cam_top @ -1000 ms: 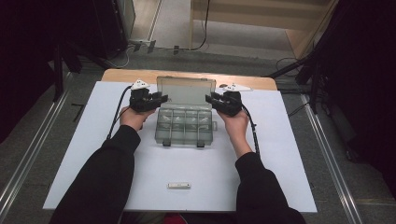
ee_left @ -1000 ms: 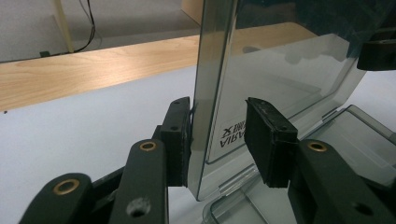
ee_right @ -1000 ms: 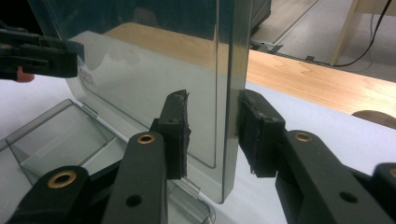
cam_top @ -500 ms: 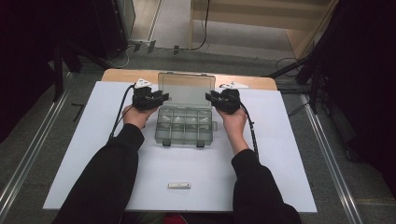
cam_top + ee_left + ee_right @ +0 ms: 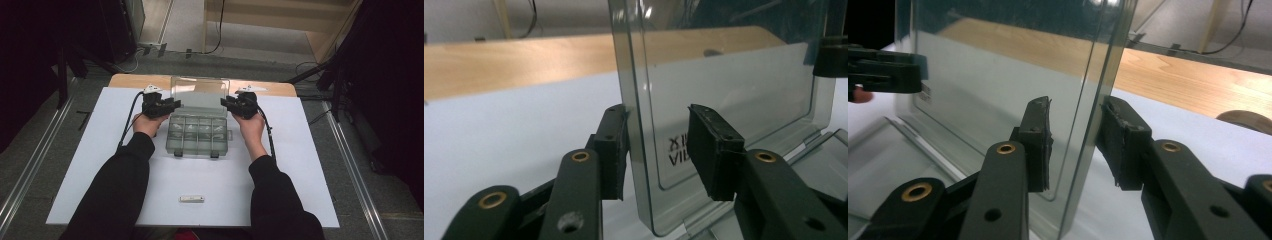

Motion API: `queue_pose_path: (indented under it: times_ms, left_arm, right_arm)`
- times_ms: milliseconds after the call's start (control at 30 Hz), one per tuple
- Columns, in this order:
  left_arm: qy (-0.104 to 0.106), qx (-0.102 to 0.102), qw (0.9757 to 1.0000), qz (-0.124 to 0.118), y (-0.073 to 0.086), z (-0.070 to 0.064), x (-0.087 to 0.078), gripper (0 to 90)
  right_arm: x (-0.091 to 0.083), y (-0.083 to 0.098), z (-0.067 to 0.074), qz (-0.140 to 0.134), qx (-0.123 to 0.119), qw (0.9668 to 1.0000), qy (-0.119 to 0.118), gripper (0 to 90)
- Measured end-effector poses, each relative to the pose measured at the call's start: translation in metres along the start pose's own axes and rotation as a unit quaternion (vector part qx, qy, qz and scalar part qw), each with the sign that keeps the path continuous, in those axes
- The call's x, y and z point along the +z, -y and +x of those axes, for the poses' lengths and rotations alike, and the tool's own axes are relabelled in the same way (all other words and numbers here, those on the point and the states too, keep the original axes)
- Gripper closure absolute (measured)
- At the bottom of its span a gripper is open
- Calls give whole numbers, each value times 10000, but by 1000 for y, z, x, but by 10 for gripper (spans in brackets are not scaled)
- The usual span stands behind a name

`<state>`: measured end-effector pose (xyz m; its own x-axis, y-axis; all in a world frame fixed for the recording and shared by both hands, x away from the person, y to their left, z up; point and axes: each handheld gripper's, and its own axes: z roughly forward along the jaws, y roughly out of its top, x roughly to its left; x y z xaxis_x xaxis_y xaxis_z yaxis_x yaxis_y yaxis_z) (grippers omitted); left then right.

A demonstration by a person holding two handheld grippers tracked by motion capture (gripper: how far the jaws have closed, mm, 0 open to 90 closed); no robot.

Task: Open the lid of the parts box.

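One clear plastic box point(image 5: 197, 134) is sitting at the centre of the white sheet point(image 5: 100, 165), its tray divided into small compartments that are holding pale little pieces, too small to count or identify. Its see-through lid point(image 5: 200, 91) is standing open and upright along the tray's 12 o'clock edge; in the left gripper view the lid point(image 5: 724, 85) is showing dark printed letters low on its face, and two latch tabs are jutting from the tray's 6 o'clock edge.

Two grippers are flanking the lid. The left gripper point(image 5: 167, 106) is sitting at the lid's 9 o'clock edge, and its own view is showing the jaws spread apart on either side of that edge, one pad close against the plastic and the other standing clear of it. The right gripper point(image 5: 231, 104) is sitting at the 3 o'clock edge, jaws likewise parted around the lid point(image 5: 1013, 75) edge with gaps showing, not pinching it.

One small white bar point(image 5: 192, 199) is lying at 6 o'clock from the box, well apart, between the person's two dark sleeves. A wooden tabletop point(image 5: 130, 80) is peeking out beyond the sheet at 12 o'clock.
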<state>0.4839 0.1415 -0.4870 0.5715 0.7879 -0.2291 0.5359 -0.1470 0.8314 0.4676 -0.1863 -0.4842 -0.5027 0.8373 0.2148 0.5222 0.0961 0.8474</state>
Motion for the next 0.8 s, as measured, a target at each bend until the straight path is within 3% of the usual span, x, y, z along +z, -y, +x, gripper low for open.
queue_pose_path:
  times_ms: [133,167,233,500,533,567,800]
  left_arm:
    - [-91,39,10000,7,1,0,3,562]
    - [-85,-43,10000,-29,1,0,5,562]
    - [-45,-117,9999,-31,2,2,6,560]
    - [-14,-256,9997,-8,5,5,10,552]
    - [50,-439,9990,2,6,8,11,553]
    - [61,-463,9989,1,7,8,12,553]
    - [3,-373,9993,21,8,7,14,520]
  right_arm:
    - [4,-1,0,108,-3,9999,79,643]
    - [6,-1,1,169,-20,9996,210,631]
    - [6,0,0,135,30,9996,234,637]
    - [13,5,-7,84,330,9993,123,622]
    - [15,6,-8,83,383,9992,113,616]
    - [16,7,-8,91,397,9991,106,612]
    - [19,9,-8,149,433,9989,129,579]
